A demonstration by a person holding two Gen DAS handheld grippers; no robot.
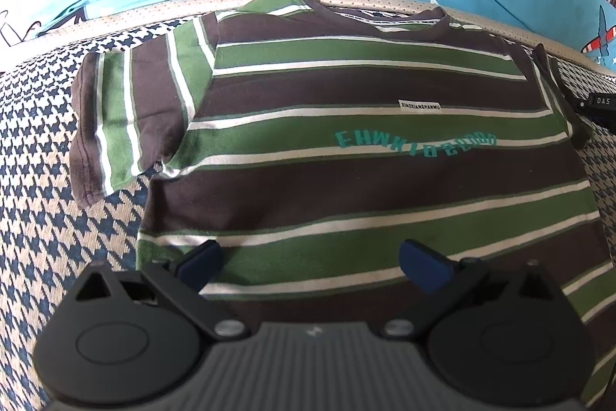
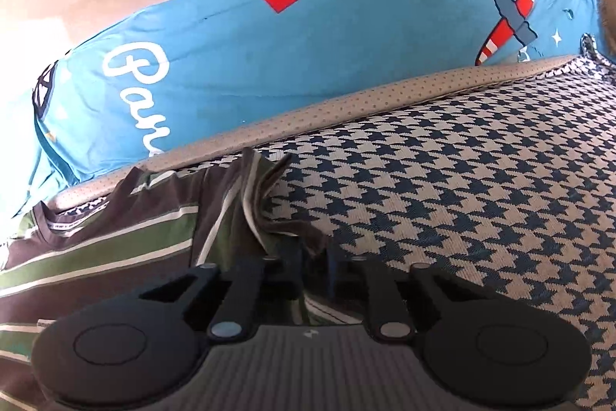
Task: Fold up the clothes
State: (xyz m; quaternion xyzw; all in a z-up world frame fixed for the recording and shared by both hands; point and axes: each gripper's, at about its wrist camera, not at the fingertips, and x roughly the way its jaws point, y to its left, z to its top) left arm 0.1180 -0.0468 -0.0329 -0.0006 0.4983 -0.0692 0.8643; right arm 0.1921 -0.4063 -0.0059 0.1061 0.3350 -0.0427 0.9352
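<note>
A striped T-shirt (image 1: 346, 126) in brown, green and white lay spread flat on a couch seat (image 1: 38, 149) covered in a blue-and-cream houndstooth cloth. Its collar (image 1: 385, 18) pointed toward the back edge of the seat, where a beige dotted strip ran along the cushion, and its hem lay nearest the front edge. A small white label and a line of teal letters (image 1: 415, 143) sat on the chest. One short sleeve (image 1: 127, 126) lay spread out flat toward the left side of the seat.

The left gripper (image 1: 310, 262) hovered over the hem of the T-shirt with its two blue-tipped fingers (image 1: 202, 262) spread wide apart and nothing between them.

The right gripper (image 2: 313, 264) was at the other sleeve (image 2: 265, 203), near the back edge of the seat. Its fingers were drawn close together and pinched a bunched fold of that sleeve's cloth, which stood up in a rumpled ridge just ahead of the tips. In the left view the same gripper showed only as a dark shape at the T-shirt's right shoulder.

Behind the seat, blue pillows (image 2: 308, 56) with white script, a red shape and a printed plane leaned along the back of the couch.
</note>
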